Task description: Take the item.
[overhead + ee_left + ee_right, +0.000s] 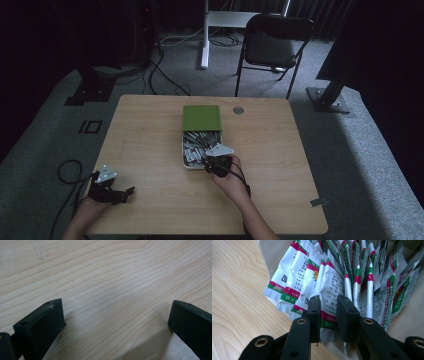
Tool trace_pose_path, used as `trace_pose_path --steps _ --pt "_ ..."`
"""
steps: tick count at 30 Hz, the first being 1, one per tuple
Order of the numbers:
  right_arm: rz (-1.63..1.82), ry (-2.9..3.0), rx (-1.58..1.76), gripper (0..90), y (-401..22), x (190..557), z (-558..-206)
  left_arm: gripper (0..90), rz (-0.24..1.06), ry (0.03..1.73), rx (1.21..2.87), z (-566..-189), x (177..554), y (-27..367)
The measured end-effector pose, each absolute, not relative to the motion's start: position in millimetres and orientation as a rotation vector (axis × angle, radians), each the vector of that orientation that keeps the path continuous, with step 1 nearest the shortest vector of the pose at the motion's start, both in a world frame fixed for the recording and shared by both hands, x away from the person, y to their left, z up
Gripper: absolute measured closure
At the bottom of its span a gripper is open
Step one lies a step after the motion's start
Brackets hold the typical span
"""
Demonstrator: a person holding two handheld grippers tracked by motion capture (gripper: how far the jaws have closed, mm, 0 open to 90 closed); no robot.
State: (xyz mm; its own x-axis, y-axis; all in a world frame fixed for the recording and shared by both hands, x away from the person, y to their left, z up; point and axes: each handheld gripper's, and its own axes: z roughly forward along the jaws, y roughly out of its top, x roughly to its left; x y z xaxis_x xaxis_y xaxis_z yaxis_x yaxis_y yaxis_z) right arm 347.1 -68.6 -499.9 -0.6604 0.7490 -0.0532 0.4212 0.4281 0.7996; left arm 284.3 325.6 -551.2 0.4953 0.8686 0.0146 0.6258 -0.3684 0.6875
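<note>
A wooden table (150, 150) stood on grey carpet, with a black folding chair (272, 45) beyond its far edge. Near the middle of the table lay a shallow white box (185, 159) packed with silvery sachets (192, 150), and its green lid (201, 118) rested over the far end of the box. The right gripper (216, 161), held in the person's right hand (231, 179), reached in at the near right corner of the box. In the right gripper view its two black jaws stood close together with the lower edge of one sachet (331, 305) pinched between them; that sachet was white with red and green bands and printed text, and it stood upright among a fanned row of similar sachets (362, 282) leaning against the box wall (272, 252). The left gripper (120, 194) rested at the table's near left corner, well apart from the box, gripped by the left hand (92, 204), with its cable (67, 175) looping off the table edge. In the left gripper view its jaws were spread wide over bare wood grain (112, 290), with nothing between them.
</note>
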Motion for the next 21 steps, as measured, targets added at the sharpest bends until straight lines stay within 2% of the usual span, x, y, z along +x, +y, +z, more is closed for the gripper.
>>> trace_pose_path --steps 2,6,21 --pt "1.115 2.280 1.012 75.1 -69 348 -500 1.4 0.505 1.222 2.118 -551 284 326" --pt "1.076 2.271 1.022 87.0 -71 347 -497 1.4 0.505 1.224 2.116 -551 284 325" --pt "1.112 2.241 1.000 88.9 -75 340 -474 1.5 0.505 1.224 2.115 -551 284 325"
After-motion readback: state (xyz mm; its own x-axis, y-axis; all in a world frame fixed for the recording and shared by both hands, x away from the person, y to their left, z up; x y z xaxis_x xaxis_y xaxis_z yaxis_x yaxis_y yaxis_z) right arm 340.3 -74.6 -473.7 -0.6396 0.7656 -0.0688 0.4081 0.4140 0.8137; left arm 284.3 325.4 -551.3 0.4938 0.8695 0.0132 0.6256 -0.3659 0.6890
